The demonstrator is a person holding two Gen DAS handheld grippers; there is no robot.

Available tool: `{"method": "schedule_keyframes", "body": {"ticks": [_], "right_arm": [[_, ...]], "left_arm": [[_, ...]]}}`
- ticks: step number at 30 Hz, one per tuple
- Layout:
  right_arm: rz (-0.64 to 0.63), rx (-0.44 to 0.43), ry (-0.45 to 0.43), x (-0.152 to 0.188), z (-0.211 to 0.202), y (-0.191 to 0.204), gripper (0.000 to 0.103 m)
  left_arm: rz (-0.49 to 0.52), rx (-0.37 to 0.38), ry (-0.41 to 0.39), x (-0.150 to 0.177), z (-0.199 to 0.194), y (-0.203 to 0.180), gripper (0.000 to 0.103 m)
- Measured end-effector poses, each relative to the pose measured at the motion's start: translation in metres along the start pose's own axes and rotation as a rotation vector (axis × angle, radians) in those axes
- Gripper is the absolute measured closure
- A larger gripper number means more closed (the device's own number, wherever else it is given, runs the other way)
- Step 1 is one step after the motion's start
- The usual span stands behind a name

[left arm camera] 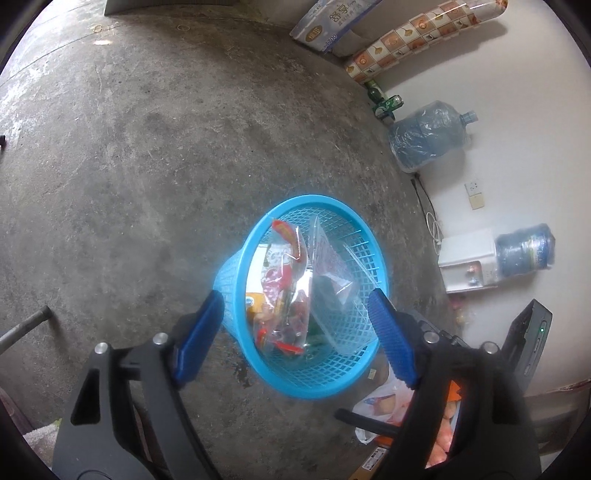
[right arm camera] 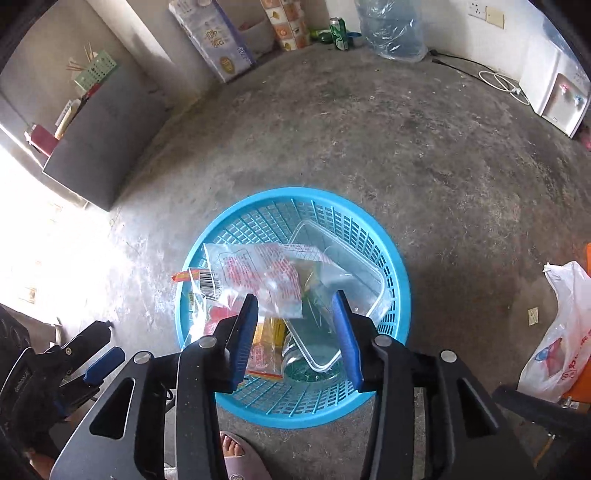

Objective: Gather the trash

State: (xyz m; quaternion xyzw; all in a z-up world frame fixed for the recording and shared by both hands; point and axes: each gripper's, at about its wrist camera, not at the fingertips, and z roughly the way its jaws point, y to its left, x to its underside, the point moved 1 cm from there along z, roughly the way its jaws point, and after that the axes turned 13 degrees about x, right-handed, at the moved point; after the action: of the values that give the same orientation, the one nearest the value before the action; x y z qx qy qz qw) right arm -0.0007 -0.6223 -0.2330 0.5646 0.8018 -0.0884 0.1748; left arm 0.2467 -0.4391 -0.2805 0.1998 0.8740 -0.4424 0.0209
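the left gripper point(left arm camera: 297, 325) hangs above the blue mesh basket point(left arm camera: 258, 373), its two blue fingers point(left arm camera: 201, 334) spread wide with nothing between them. the right gripper point(right arm camera: 295, 334) is over the same basket point(right arm camera: 400, 295), its two fingers point(right arm camera: 243, 336) also parted and empty, and the left gripper point(right arm camera: 98, 352) shows at its lower left edge.

the one basket stands on the concrete floor point(left arm camera: 129, 166) and holds the trash: two crinkled clear printed wrappers, one with red print point(right arm camera: 258, 277) and one with a barcode point(right arm camera: 207, 286), one clear plastic tray point(right arm camera: 340, 266) leaning on the basket wall, and a yellow packet point(right arm camera: 267, 345) lower down. more lies beneath, too jumbled to count.

outside the basket, one white plastic bag point(right arm camera: 554, 332) lies on the floor to the right. along the far wall stand two blue water jugs point(left arm camera: 428, 136), one of them point(left arm camera: 526, 249) next to a white dispenser point(left arm camera: 469, 258), one green can point(right arm camera: 339, 33), one green bottle point(left arm camera: 375, 92), one pack of tissue paper point(right arm camera: 218, 37) and one roll with a tile pattern point(left arm camera: 424, 35). a grey cabinet point(right arm camera: 99, 147) stands at the left. a foot in a pink slipper point(right arm camera: 236, 458) sits just beside the basket's near edge.
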Motion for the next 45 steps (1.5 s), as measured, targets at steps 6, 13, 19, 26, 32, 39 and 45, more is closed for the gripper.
{"method": "schedule_keyframes", "body": {"ticks": [6, 13, 19, 26, 32, 39, 45], "right_arm": [[0.013, 0.004, -0.046, 0.014, -0.040, -0.026, 0.062], [-0.089, -0.007, -0.167, 0.036, -0.123, -0.036, 0.049], [-0.208, -0.041, -0.285, 0.071, -0.197, -0.028, 0.033], [-0.229, -0.111, -0.362, 0.123, -0.259, -0.022, 0.015], [-0.260, -0.129, -0.404, 0.161, -0.288, -0.008, 0.010], [-0.272, -0.083, -0.546, 0.191, -0.316, 0.002, 0.007], [-0.259, -0.049, -0.619, 0.197, -0.331, -0.003, 0.007]], "left_arm": [[0.168, 0.004, 0.021, 0.018, -0.013, -0.041, 0.027], [0.435, 0.035, 0.076, 0.077, -0.055, -0.112, 0.027], [0.586, -0.033, -0.028, 0.129, -0.133, -0.150, 0.018], [0.601, -0.184, -0.223, 0.170, -0.226, -0.170, 0.009], [0.620, -0.297, -0.323, 0.201, -0.270, -0.178, 0.009], [0.537, -0.312, -0.360, 0.223, -0.295, -0.175, 0.009], [0.558, -0.385, -0.400, 0.230, -0.300, -0.185, 0.009]]}}
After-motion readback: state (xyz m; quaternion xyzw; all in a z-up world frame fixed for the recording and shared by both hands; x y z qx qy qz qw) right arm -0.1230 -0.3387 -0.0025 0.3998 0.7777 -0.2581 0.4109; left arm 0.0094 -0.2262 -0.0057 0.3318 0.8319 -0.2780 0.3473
